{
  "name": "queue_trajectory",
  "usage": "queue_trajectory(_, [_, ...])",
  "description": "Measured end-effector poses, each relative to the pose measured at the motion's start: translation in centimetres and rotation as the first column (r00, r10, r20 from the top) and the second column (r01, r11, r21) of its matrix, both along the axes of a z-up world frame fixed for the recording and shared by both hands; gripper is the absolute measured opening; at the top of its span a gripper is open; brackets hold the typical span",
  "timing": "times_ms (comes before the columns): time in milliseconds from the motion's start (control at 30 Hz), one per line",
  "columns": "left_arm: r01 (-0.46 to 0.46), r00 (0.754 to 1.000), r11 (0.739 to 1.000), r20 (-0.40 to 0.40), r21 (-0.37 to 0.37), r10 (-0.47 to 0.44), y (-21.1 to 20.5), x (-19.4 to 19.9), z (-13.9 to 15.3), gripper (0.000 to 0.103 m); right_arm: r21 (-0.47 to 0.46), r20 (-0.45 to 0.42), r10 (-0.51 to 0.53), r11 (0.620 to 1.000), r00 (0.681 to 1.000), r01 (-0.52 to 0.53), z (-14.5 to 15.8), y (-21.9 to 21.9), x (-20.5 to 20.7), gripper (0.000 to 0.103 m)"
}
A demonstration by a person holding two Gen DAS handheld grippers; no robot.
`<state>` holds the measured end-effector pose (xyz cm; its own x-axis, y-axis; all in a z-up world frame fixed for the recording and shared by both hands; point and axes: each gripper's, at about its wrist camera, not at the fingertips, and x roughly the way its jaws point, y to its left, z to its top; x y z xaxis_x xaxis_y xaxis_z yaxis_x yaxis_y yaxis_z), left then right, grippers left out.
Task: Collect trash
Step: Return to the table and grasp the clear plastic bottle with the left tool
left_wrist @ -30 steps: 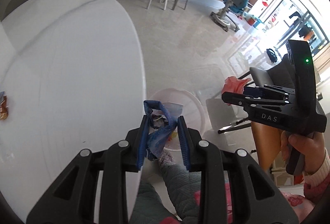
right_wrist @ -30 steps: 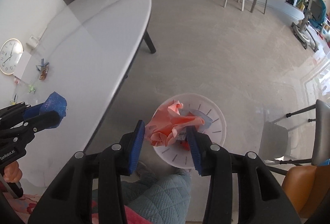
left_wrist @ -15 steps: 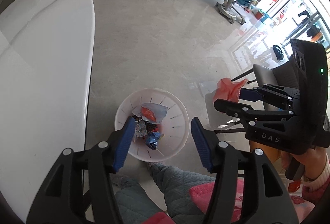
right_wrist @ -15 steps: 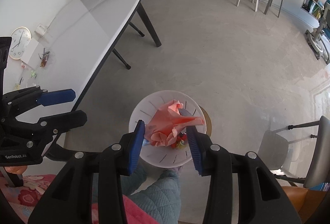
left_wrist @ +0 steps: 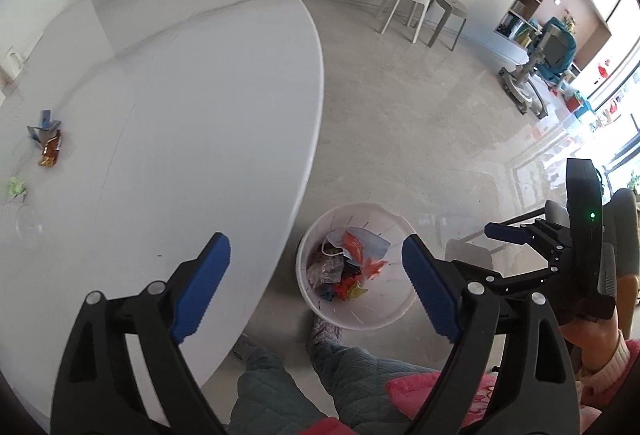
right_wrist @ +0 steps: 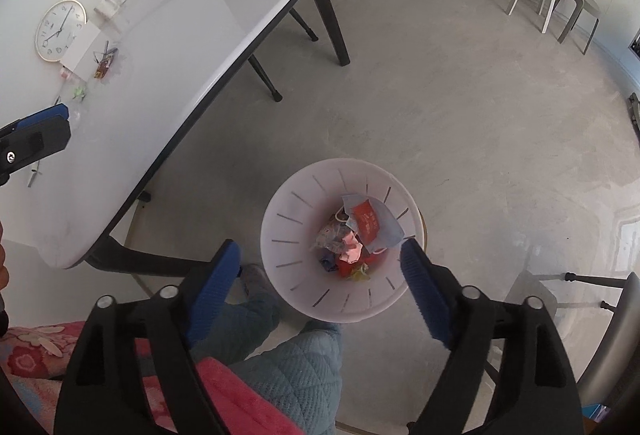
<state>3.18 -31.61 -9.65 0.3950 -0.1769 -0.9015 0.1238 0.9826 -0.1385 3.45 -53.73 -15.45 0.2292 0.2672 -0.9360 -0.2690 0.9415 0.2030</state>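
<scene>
**Both grippers spread wide above the bin**

The white desk [left_wrist: 168, 107] fills the left side of my left wrist view, its rounded edge close to the white slotted trash bin [left_wrist: 394, 311] standing on the floor beside it. On the desk's far left I see scraps not yet collected: an orange wrapper [left_wrist: 51, 151] touching a small blue carton [left_wrist: 43, 125], and nearer me a green crumpled scrap [left_wrist: 16, 187].

My left gripper [left_wrist: 316, 285] hangs tilted downward over the desk edge and the bin, fingers wide apart with nothing between them. My right gripper [right_wrist: 320, 279] is pitched down almost straight over the bin, likewise spread wide and holding nothing; in the left view it sits off to the right, a hand [left_wrist: 596, 345] in a pink cuff grasping its handle.

The collected trash [right_wrist: 354, 235] lies in the bottom of the bin: a pale blue face mask [right_wrist: 386, 231], a red packet [right_wrist: 366, 221] on top of it, and a pink crumpled piece [right_wrist: 350, 247] just beside.
</scene>
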Motion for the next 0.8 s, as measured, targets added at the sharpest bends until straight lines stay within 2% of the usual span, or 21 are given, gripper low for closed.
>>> queue_trajectory(67, [-0.037,0.999,0.999,0.004,0.004,0.037,1.3,-0.2,0.4,0.084,-0.008,0.007,-0.004,1.0,1.0,0.004,0.4,0.9,0.2,0.094])
queue_trajectory(200, [-0.103,0.994,0.995,0.027,0.0,0.103,4.5,-1.0,1.7,0.086,-0.006,0.056,-0.011,1.0,0.998,0.011,2.0,3.2,0.9,0.101])
queue_trajectory(233, [-0.124,0.992,0.992,0.037,0.003,0.124,5.7,-1.2,2.1,0.095,-0.006,0.07,-0.008,1.0,0.997,0.009,2.5,4.0,1.1,0.101])
queue_trajectory(267, [-0.144,0.988,0.99,0.051,0.007,0.143,6.7,-1.3,2.5,0.096,-0.005,0.083,-0.006,1.0,0.997,0.006,3.0,4.8,1.3,0.101])
queue_trajectory(467, [-0.227,0.967,0.974,0.123,0.017,0.223,13.3,-2.4,4.5,0.096,0.017,0.151,0.03,0.999,0.988,-0.033,5.6,10.6,2.1,0.101])
queue_trajectory(800, [-0.334,0.933,0.943,0.147,0.015,0.328,22.9,-4.7,5.3,0.096,0.044,0.214,0.113,0.991,0.97,-0.125,7.5,21.3,2.5,0.101])
